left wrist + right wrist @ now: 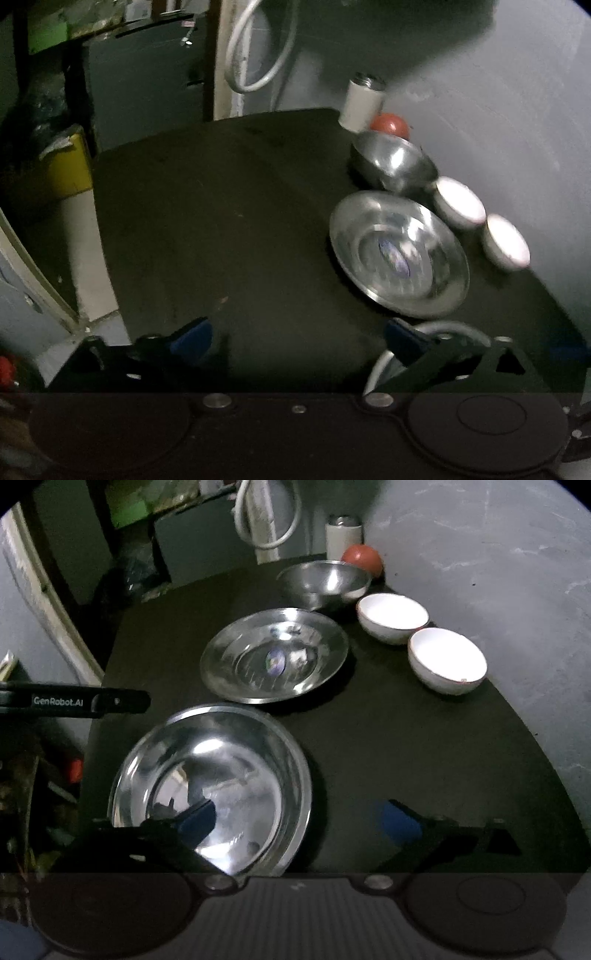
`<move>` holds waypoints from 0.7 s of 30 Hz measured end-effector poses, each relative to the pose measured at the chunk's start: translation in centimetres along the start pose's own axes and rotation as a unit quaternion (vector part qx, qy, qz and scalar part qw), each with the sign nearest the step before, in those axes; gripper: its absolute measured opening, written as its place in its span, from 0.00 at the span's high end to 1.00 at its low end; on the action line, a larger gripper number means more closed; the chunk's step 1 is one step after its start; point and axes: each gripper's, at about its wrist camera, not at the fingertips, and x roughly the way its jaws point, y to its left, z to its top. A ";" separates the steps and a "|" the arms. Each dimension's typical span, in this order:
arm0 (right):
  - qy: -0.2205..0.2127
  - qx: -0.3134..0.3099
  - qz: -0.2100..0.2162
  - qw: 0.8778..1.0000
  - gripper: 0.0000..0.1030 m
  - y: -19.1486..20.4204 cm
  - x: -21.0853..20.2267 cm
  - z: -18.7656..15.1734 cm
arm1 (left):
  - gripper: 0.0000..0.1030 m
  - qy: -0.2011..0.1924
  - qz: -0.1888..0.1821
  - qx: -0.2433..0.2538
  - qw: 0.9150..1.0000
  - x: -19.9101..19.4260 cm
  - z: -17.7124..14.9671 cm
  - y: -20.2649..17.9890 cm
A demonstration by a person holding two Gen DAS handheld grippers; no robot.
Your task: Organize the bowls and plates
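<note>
On a black table [388, 746] lie a near steel plate [210, 786], a second steel plate [275, 655] behind it, a steel bowl [325, 581] further back, and two white bowls [392, 617] [447, 661] along the wall. My right gripper [295, 821] is open, its left finger over the near plate's rim. My left gripper [295, 336] is open and empty above bare table; the second plate [399, 254], steel bowl [393, 162] and white bowls [460, 203] [506, 243] lie to its right. The near plate's rim [417, 343] shows behind its right finger.
A white bottle [342, 535] and a red ball [362, 559] stand at the table's back right corner by the grey wall [498, 572]. A white hose [266, 517] hangs behind. The left gripper's body [74, 701] shows at the left of the right wrist view.
</note>
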 end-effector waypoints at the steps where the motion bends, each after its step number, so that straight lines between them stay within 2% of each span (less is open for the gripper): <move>1: -0.005 0.007 0.001 1.000 0.00 -0.3 0.1 0.2 | 0.01 -0.004 -0.009 -0.011 1.000 0.3 0.4 0.3; 5: -0.022 0.029 -0.003 0.999 0.00 -1.2 0.5 1.4 | 0.01 -0.008 -0.019 -0.029 0.999 1.6 1.9 0.6; 16: -0.050 0.062 -0.018 0.997 0.00 -2.1 4.1 5.1 | 0.01 -0.004 -0.040 -0.011 0.999 6.3 5.6 -0.9; 21: -0.066 0.060 -0.032 0.996 0.01 -2.2 5.6 6.5 | 0.01 0.009 -0.035 -0.005 0.999 8.0 6.5 -1.8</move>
